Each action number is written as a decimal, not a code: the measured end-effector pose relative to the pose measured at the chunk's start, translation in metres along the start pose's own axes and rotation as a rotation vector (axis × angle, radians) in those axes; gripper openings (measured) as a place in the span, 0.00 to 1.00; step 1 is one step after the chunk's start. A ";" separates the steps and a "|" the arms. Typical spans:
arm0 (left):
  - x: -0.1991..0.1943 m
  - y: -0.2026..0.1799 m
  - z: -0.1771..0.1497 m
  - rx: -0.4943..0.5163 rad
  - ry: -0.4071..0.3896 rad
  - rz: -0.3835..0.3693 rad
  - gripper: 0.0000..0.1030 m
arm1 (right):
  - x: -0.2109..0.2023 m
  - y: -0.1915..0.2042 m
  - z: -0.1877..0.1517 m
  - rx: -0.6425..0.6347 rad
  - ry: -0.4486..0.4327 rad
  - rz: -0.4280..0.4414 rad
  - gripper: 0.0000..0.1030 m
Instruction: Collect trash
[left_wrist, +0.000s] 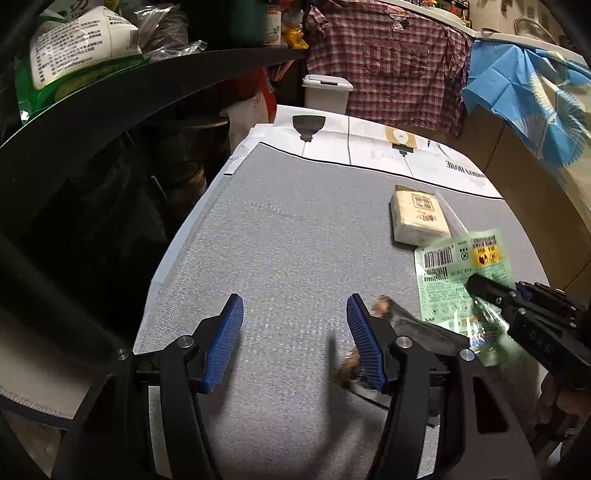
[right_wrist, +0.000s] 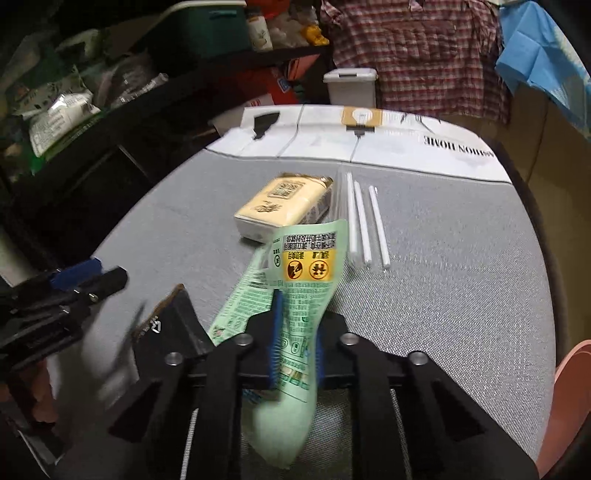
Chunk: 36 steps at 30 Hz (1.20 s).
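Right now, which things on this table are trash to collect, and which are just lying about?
Likely trash:
- crumpled green printed plastic wrapper, clamped in the right gripper
- dark torn snack wrapper beside the open left gripper
- three thin white sticks, probably

Just there:
- yellow-beige tissue pack
- white lidded bin
- grey woven table mat

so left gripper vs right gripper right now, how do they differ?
The left gripper is open with nothing between its blue pads; the right gripper is shut on the green wrapper. The left gripper hovers over bare grey mat, with a dark wrapper just outside one finger; the right gripper has the green wrapper bent upward from its pads. Both are black with ribbed blue pads and angle down toward the table.
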<state>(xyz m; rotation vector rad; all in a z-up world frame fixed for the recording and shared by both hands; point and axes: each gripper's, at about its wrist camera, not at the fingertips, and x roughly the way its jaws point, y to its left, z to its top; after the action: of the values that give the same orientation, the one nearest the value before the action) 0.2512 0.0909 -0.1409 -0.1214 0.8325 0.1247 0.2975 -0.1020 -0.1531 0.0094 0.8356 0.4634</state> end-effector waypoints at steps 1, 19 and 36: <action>-0.001 -0.002 -0.001 0.000 -0.002 -0.012 0.56 | -0.002 0.001 0.000 -0.003 -0.009 -0.001 0.06; 0.007 -0.063 -0.032 0.166 0.057 -0.167 0.56 | -0.038 -0.022 -0.007 0.041 -0.038 -0.043 0.05; 0.002 -0.076 -0.043 0.239 0.047 -0.164 0.40 | -0.048 -0.034 -0.016 0.063 -0.030 -0.058 0.05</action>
<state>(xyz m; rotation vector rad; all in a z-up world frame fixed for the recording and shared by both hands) 0.2337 0.0096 -0.1666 0.0323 0.8743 -0.1321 0.2718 -0.1545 -0.1355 0.0496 0.8187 0.3813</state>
